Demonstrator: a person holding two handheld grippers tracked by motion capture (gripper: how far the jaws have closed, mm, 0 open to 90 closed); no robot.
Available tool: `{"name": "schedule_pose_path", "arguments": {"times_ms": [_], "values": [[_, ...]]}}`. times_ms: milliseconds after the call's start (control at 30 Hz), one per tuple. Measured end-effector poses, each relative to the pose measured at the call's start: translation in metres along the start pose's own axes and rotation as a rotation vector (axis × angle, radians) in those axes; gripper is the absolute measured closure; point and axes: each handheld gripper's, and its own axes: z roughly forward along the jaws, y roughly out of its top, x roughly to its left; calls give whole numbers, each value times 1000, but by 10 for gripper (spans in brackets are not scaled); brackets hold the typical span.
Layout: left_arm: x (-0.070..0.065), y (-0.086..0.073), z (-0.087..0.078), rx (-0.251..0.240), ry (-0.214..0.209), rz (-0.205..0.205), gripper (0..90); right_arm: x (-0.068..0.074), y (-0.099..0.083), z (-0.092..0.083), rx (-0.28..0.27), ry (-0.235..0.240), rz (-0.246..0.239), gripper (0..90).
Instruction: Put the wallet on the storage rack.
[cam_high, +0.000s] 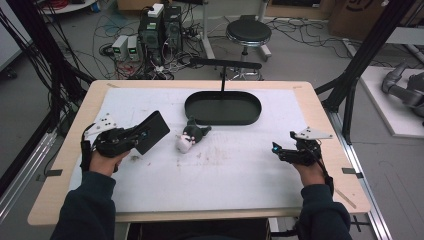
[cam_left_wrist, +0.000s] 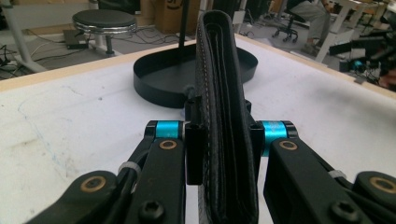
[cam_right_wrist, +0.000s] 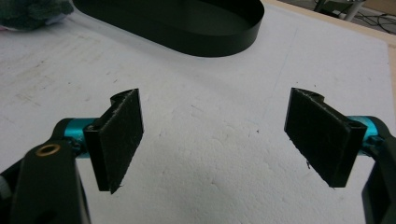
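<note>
At the table's left, the left gripper (cam_high: 131, 137) clamps the wallet (cam_high: 152, 131), lifted off the mat, well short of the tray (cam_high: 223, 108). Placement remains. The right gripper (cam_high: 280, 150) rests wide open, empty.

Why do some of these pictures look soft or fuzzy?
High view: evenly lit but low in detail, so the small plush toy looks smeared. Left gripper view: the black leather wallet sits close and soft. Right gripper view: the black oval metal tray blurs behind sharper pads.
</note>
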Motion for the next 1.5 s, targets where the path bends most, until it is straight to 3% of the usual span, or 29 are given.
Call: {"name": "schedule_pose_path", "arguments": {"times_ms": [300, 367, 400, 467, 500, 533, 567, 633, 667, 933, 1100, 1300, 1367, 1500], "values": [[-3, 54, 34, 10, 23, 92, 767, 1, 1, 0, -8, 2, 8, 199], [2, 75, 55, 35, 46, 112, 767, 1, 2, 0, -10, 5, 8, 199], [2, 75, 55, 35, 46, 112, 767, 1, 2, 0, -12, 6, 3, 199], [6, 90, 77, 38, 50, 122, 767, 1, 2, 0, -10, 4, 7, 199], [6, 90, 77, 38, 50, 122, 767, 1, 2, 0, -10, 4, 7, 199], [9, 95, 93, 55, 43, 128, 767, 0, 1, 0, -15, -1, 14, 198], [9, 95, 93, 55, 43, 128, 767, 0, 1, 0, -15, -1, 14, 198], [12, 93, 119, 98, 43, 156, 767, -2, 1, -1, -22, -2, 21, 198], [12, 93, 119, 98, 43, 156, 767, -2, 1, -1, -23, 0, 23, 198], [12, 77, 176, 199, 40, 199, 766, -3, 0, -3, -35, -7, 24, 198], [17, 76, 204, 217, 59, 196, 766, -3, 0, -3, -40, -12, 31, 198], [21, 65, 234, 275, 140, 243, 766, -5, 0, -5, -49, -18, 42, 198], [19, 68, 241, 297, 215, 307, 767, -5, -1, -4, -45, -16, 44, 198], [19, 66, 254, 308, 223, 335, 768, -6, -2, -4, -47, -19, 49, 199]]}}
